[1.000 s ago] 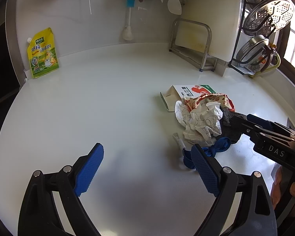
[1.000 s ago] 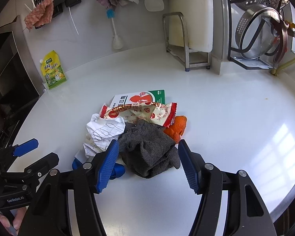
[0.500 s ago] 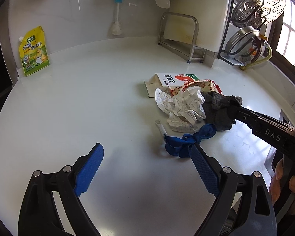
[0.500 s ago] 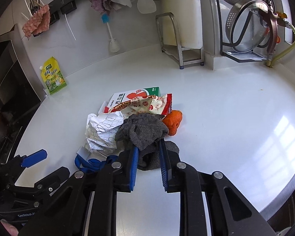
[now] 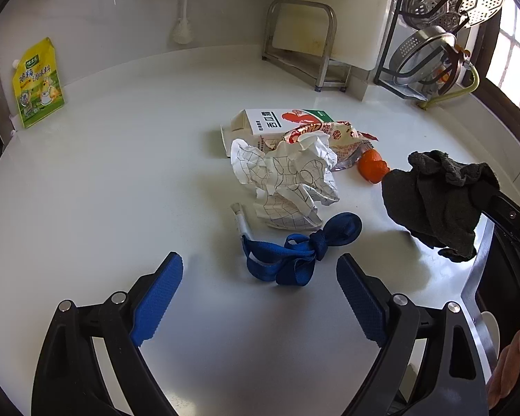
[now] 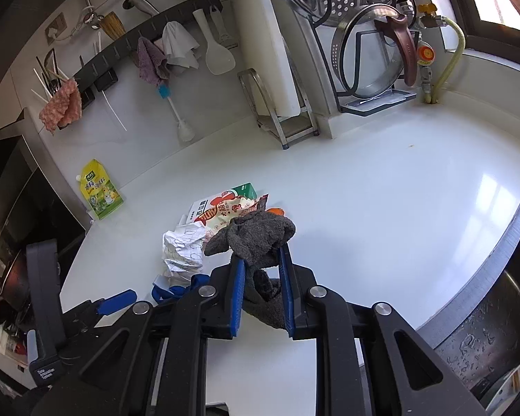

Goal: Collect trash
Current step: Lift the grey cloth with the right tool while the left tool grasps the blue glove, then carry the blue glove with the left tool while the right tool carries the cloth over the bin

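Note:
A dark grey rag [image 6: 256, 239] hangs above the white counter, pinched in my right gripper [image 6: 260, 260]; the left wrist view shows the same rag [image 5: 436, 201] lifted at the right. On the counter lie crumpled checked paper [image 5: 287, 180], a red-and-green carton [image 5: 280, 121], a snack wrapper [image 5: 343, 138], an orange peel [image 5: 372, 166], a small white tube [image 5: 241, 222] and a knotted blue strap [image 5: 294, 253]. My left gripper [image 5: 260, 294] stands open just short of the strap, with nothing between its fingers.
A yellow pouch [image 5: 38, 83] leans at the back left wall. A metal stand with a white cutting board [image 5: 329, 27] and a rack of steel strainers [image 5: 443, 27] stand at the back right. A steel sink [image 6: 495, 329] lies past the counter's right edge.
My right gripper closed on the grey rag and lifted it off the pile, uncovering the orange peel. My left gripper moved closer to the blue strap.

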Demonstrator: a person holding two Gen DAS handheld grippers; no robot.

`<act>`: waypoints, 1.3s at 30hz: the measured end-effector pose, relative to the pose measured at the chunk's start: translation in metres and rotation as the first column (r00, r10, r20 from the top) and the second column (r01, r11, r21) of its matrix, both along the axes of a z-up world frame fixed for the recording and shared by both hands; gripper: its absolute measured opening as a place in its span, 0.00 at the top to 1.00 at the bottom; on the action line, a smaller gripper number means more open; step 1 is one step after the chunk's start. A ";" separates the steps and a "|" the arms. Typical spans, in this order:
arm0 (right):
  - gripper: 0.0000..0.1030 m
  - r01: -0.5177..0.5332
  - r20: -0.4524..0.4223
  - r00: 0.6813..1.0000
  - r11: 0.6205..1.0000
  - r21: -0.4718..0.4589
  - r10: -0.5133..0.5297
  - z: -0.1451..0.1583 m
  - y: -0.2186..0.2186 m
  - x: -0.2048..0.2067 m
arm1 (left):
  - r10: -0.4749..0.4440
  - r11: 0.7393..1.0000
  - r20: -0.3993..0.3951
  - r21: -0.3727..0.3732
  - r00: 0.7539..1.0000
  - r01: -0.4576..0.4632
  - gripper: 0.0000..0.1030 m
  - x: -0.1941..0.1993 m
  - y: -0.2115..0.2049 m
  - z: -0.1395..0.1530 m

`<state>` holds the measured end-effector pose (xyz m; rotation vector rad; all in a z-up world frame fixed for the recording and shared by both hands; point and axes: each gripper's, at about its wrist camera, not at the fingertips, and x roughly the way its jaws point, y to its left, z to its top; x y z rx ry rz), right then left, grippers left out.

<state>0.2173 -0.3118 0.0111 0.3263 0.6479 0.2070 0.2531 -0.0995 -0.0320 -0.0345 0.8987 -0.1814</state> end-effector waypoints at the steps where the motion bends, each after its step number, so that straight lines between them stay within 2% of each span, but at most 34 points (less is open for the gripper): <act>1: 0.82 0.003 0.006 1.000 1.000 0.002 -0.003 0.001 -0.001 -0.002 | 0.002 1.000 -0.009 -0.001 1.000 -0.002 0.14 0.003 -0.001 -0.002; 5: 0.83 0.006 0.014 1.000 1.000 0.013 -0.006 0.004 -0.004 -0.004 | 0.008 1.000 -0.037 0.001 0.999 -0.008 0.14 0.012 -0.008 -0.008; 7: 0.83 0.007 0.015 1.000 1.000 0.015 -0.007 0.005 -0.004 -0.004 | 0.006 1.000 -0.031 0.006 0.999 -0.006 0.18 0.013 -0.012 -0.008; 9: 0.83 0.005 0.018 1.000 1.000 0.019 -0.005 0.006 -0.004 -0.004 | 0.004 1.000 -0.023 0.016 1.000 -0.003 0.32 0.013 -0.016 -0.007; 10: 0.83 0.004 0.019 1.000 1.000 0.021 -0.004 0.006 -0.004 -0.004 | 0.001 1.000 -0.016 0.024 1.000 0.000 0.37 0.012 -0.017 -0.006; 12: 0.83 0.002 0.019 1.000 1.000 0.023 -0.003 0.005 -0.004 -0.005 | -0.007 1.000 -0.008 0.023 1.000 0.007 0.56 0.009 -0.017 -0.005; 15: 0.83 -0.002 0.014 1.000 1.000 0.026 0.002 0.004 -0.003 -0.004 | -0.016 1.000 -0.011 0.007 1.000 0.016 0.78 0.006 -0.013 -0.004; 21: 0.84 -0.003 0.016 1.000 1.000 0.029 0.003 0.006 -0.003 -0.004 | -0.017 1.000 0.004 -0.003 1.000 0.017 0.80 -0.004 -0.003 0.001; 28: 0.85 -0.014 0.033 0.999 1.000 0.023 0.013 0.008 0.002 -0.010 | -0.024 1.000 0.032 0.018 0.999 0.024 0.80 -0.025 0.009 0.010; 39: 0.89 -0.034 0.049 0.998 0.999 0.009 0.033 0.010 0.019 -0.055 | -0.075 0.997 0.061 0.037 0.995 0.072 0.80 -0.072 0.021 0.028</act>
